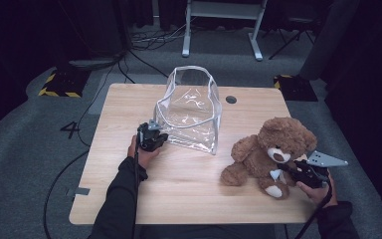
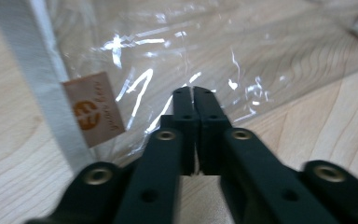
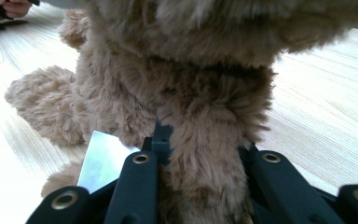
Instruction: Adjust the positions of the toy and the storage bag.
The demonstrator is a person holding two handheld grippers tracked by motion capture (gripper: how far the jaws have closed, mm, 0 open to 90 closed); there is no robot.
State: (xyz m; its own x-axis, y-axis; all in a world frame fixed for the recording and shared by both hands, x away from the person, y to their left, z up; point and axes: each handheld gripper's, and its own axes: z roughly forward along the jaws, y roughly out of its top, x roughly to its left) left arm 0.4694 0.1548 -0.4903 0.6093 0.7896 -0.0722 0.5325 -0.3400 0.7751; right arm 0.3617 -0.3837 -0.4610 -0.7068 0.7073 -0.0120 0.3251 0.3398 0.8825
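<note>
Right fingers [image 3: 200,154] pinching fluffy brown teddy bear's [image 1: 271,149] arm, right of clear plastic bag [image 1: 191,107] pinched by left fingers [image 2: 195,109].

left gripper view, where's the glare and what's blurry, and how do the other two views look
Left gripper view: white glare streaks on the clear plastic bag; the tan label and near parts of the left tool are soft. Right gripper view: teddy bear fur close up, slightly soft, table washed out bright. High view: table evenly lit, dark surroundings, faint glints on the bag.
</note>
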